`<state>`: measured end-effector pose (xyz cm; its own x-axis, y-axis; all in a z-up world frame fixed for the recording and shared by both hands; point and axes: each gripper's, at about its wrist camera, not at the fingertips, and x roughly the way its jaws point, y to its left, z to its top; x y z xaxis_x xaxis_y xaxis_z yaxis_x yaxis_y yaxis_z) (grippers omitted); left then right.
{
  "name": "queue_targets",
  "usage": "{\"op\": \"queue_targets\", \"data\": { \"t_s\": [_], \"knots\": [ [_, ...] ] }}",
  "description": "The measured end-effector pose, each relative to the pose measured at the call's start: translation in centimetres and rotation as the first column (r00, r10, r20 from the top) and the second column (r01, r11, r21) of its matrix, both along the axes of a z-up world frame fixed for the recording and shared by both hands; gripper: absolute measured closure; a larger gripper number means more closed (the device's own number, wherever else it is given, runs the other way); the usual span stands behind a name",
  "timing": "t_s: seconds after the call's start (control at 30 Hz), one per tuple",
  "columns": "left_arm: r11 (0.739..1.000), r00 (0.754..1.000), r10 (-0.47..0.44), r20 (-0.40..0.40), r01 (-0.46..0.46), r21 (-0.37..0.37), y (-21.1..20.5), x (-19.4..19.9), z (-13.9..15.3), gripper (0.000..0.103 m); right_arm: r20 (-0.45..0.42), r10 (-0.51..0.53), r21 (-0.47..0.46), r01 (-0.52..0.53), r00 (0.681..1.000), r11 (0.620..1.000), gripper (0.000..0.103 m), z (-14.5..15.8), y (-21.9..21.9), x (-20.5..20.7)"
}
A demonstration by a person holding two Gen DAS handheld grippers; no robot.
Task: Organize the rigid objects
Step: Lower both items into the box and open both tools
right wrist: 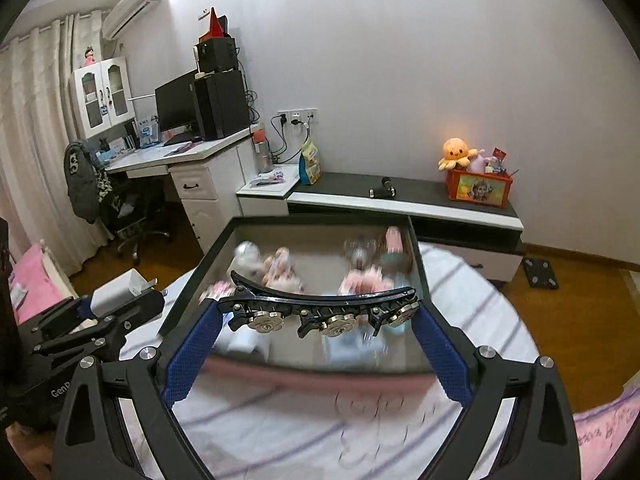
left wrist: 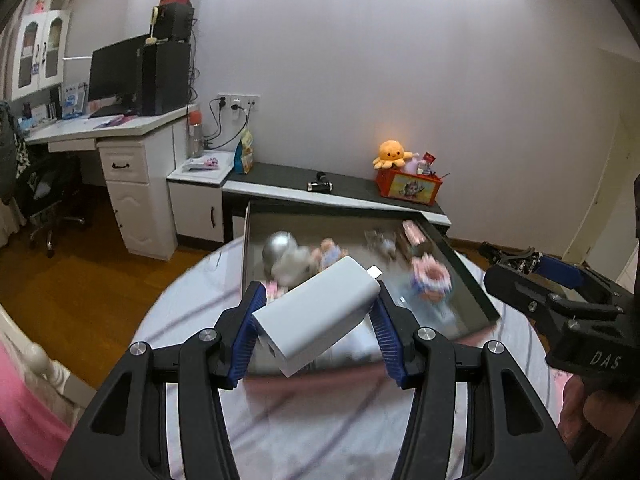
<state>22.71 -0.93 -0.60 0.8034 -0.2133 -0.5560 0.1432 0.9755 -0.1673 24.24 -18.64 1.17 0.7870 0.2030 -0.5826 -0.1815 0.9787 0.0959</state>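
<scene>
The left tool (left wrist: 316, 320) pinches a white power adapter (left wrist: 316, 316) across its body, the block tilted with its plug end pointing up and away over the near-left corner of the open tray (left wrist: 472, 280). Held skewed between ribbed pads, it looks liable to pivot or slip out if the grip eases, and it would land among the toys rather than in a free spot.

The right tool (right wrist: 318, 320) holds a long black hair clip (right wrist: 320, 304) crosswise, end to end between its fingers, above the tray's near edge. That grip bears only on the clip's tips; a curved, springy piece like this could bow and pop free, I judge, or catch the tray's wall on the way down.

The tray rests on a striped bed cover (right wrist: 280, 420), so a hard push on its rim might tip or slide it. Inside, small figures (right wrist: 280, 268) are blurred and crowded toward the far side; either item lowered carelessly could knock them over.

Beyond, the low cabinet top (left wrist: 280, 180) carries a red toy box (left wrist: 408, 188) at its far right corner, well clear.
</scene>
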Motion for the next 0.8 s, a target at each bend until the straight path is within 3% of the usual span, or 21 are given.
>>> {"op": "queue_targets", "data": {
  "t_s": [0.27, 0.53, 0.6, 0.67, 0.73, 0.8],
  "knots": [
    [1.0, 0.997, -0.002, -0.074, 0.003, 0.013, -1.7, 7.4, -1.3, 0.049, -0.078, -0.012, 0.008, 0.013, 0.997, 1.0, 0.007, -2.1, -0.9, 6.8],
    [0.999, 0.986, -0.014, -0.168, 0.019, 0.03, -3.3, 10.5, -4.7, 0.049, -0.184, -0.041, 0.002, 0.042, 0.982, 0.999, 0.006, -5.1, -2.0, 10.6],
    [0.999, 0.982, -0.004, -0.19, 0.014, 0.05, -3.7, 10.9, -5.2, 0.042, -0.207, -0.041, 0.006, 0.043, 0.977, 0.999, 0.005, -5.6, -2.1, 11.0],
    [0.998, 0.981, 0.01, -0.193, 0.004, 0.069, -3.8, 10.7, -5.3, 0.017, -0.229, -0.046, 0.031, 0.055, 0.972, 0.998, 0.0, -6.2, -2.6, 11.2],
    [0.997, 0.986, 0.025, -0.167, -0.012, 0.082, -3.5, 10.1, -5.0, 0.005, -0.232, -0.06, 0.057, 0.075, 0.971, 0.996, 0.0, -6.3, -3.3, 11.0],
    [0.996, 0.989, 0.036, -0.141, -0.025, 0.082, -3.1, 9.3, -4.4, 0.0, -0.225, -0.06, 0.085, 0.081, 0.972, 0.993, 0.0, -6.0, -3.7, 10.5]
  ]
}}
